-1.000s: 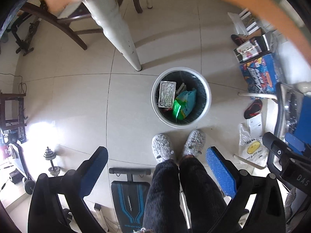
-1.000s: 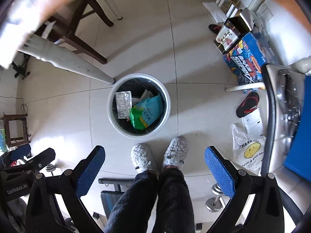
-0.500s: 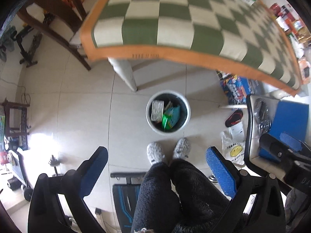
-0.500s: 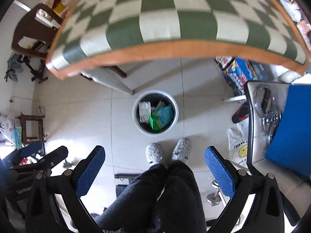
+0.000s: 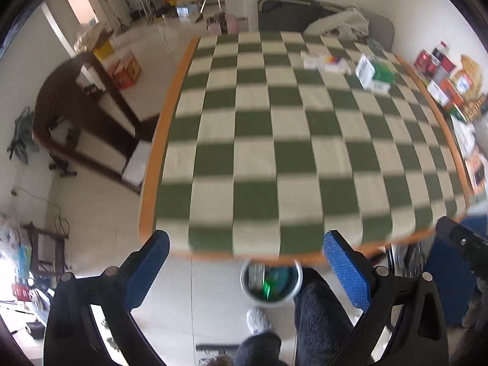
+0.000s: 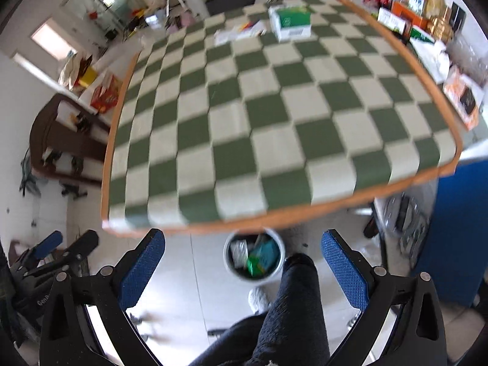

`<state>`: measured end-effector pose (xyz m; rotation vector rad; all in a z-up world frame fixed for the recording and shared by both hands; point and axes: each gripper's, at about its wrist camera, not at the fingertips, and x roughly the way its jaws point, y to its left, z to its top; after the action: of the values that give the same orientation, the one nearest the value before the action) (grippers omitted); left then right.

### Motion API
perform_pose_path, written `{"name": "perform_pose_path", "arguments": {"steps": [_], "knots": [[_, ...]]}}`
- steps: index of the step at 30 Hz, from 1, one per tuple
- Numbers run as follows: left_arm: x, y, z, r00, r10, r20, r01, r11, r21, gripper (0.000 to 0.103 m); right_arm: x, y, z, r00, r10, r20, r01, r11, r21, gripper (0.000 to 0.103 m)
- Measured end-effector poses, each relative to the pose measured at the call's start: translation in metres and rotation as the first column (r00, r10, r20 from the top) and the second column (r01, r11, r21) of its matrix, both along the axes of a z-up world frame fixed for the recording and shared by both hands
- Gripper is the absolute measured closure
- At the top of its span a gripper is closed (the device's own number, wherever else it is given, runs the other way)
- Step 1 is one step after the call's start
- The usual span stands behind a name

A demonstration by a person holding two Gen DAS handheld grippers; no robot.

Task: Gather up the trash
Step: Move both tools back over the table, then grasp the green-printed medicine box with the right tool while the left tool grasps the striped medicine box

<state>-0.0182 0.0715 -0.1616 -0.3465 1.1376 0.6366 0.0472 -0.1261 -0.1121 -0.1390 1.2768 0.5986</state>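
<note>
**A:** Fingers first: what are they doing?

**B:** Both pairs stand wide and hold nothing; the left gripper (image 5: 244, 262) has its blue pads (image 5: 346, 267) far apart, and the right gripper (image 6: 242, 259) is the same; between each pair I see only the near table (image 5: 305, 140) edge and the bin (image 6: 254, 256) on the floor just behind it.

**A:** Where is the trash, then?

**B:** Well ahead of the fingertips, at the far end of the checked cloth; a green-and-white box (image 6: 289, 23) lies ahead and a little right of the right gripper's fingers, and a flat white packet (image 6: 239, 33) sits just to its left, near it though I cannot tell if they touch; in the left view the same box (image 5: 375, 73) lies far ahead and towards the right finger; the picture is blurred, so finer detail is lost.

**A:** How would they handle?

**B:** I judge the box to be light card, stiff enough but crushable; take it across its short sides with a gentle squeeze; the packet looks thin and flat, likely slippery on cloth, so pinch it by one raised edge.

**A:** And the bin?

**B:** Already holding a blister sheet and green wrappers; it sits low between the fingers, close to the person's leg (image 6: 292, 311).
</note>
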Motion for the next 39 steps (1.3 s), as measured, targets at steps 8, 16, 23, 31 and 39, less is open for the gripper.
{"name": "perform_pose_path", "arguments": {"steps": [8,16,23,31,39], "knots": [[0.156,0.062,-0.008,0.998,0.038,-0.052,-0.039,0.999,-0.022,0.0,0.2,0.056,0.005,0.998,-0.064,0.023,0.064,0.997,-0.039,0.0],[0.32,0.115,-0.058,0.982,-0.067,-0.176,0.063,0.998,-0.026,0.0,0.4,0.141,-0.044,0.999,-0.037,-0.026,0.032,0.988,-0.151,0.0],[0.408,0.131,-0.101,0.888,-0.327,-0.324,0.361,0.931,0.051,0.0,0.476,0.196,-0.106,0.99,0.047,-0.13,-0.079,0.963,-0.258,0.0],[0.459,0.088,-0.139,0.509,-0.686,-0.52,0.806,0.592,0.007,0.0,0.505,0.178,-0.122,0.986,0.02,-0.165,-0.059,0.971,-0.233,0.014],[0.494,0.078,-0.153,0.335,-0.787,-0.517,0.881,0.457,-0.125,0.002,0.532,0.127,-0.12,0.976,-0.088,-0.198,0.042,0.974,-0.222,0.014]]}}
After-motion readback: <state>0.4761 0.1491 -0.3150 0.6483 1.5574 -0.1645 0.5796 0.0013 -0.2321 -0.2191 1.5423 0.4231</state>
